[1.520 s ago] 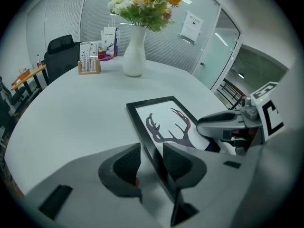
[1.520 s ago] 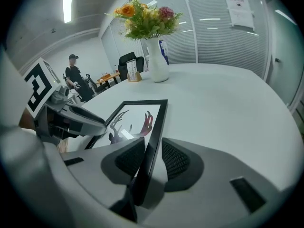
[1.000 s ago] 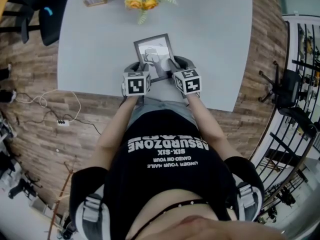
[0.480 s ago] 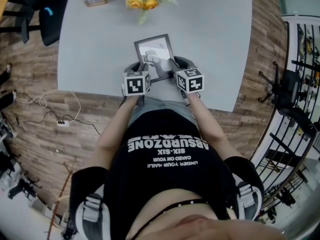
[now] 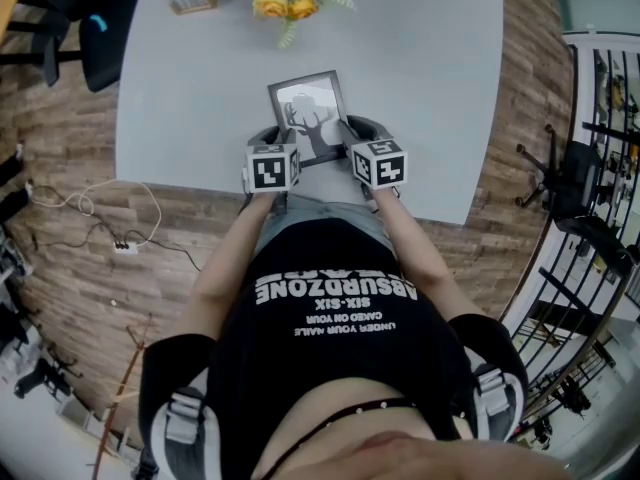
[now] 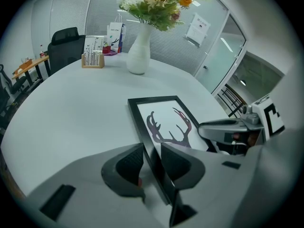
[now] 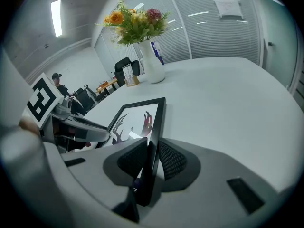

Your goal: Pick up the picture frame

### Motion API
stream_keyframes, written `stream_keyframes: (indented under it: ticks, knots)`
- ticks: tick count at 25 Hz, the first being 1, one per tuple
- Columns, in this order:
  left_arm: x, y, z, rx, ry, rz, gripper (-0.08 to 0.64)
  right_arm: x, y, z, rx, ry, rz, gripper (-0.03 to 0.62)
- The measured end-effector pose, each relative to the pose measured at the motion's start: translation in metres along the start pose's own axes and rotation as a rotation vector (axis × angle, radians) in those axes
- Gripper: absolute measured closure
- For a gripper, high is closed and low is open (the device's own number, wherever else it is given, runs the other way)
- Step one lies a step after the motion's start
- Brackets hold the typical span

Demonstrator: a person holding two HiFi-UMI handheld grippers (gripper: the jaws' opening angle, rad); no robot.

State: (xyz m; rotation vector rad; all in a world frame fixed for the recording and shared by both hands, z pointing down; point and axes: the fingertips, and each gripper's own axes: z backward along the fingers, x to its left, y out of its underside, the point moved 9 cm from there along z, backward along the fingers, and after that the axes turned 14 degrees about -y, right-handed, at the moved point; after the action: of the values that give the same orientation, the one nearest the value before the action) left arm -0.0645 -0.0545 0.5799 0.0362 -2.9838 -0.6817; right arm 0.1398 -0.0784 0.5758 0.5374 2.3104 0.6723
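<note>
Near table (image 5: 180, 88) edge, picture frame (image 5: 310, 108) face-up, long axis toward vase (image 6: 138, 56)

Black white-lettered T-shirt (image 5: 330, 358), grey left gripper (image 6: 152, 158) and right gripper (image 7: 151, 158)

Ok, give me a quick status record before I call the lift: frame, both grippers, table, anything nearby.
item: picture frame, black, antler print, glass side up
left gripper: jaws closed on the frame's left rail
right gripper: jaws closed on the frame's right rail
lifted: cannot tell
surface: grey table, frame near its front edge
nearby: vase of flowers beyond the frame, apart from it
</note>
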Motion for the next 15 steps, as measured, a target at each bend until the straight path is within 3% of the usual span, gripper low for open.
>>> stream_keyframes:
  ticks: [15]
  knots:
    - [-0.001, -0.007, 0.015, -0.042, -0.004, -0.007, 0.434, 0.010, -0.008, 0.009, -0.028, 0.010, 0.026, 0.506]
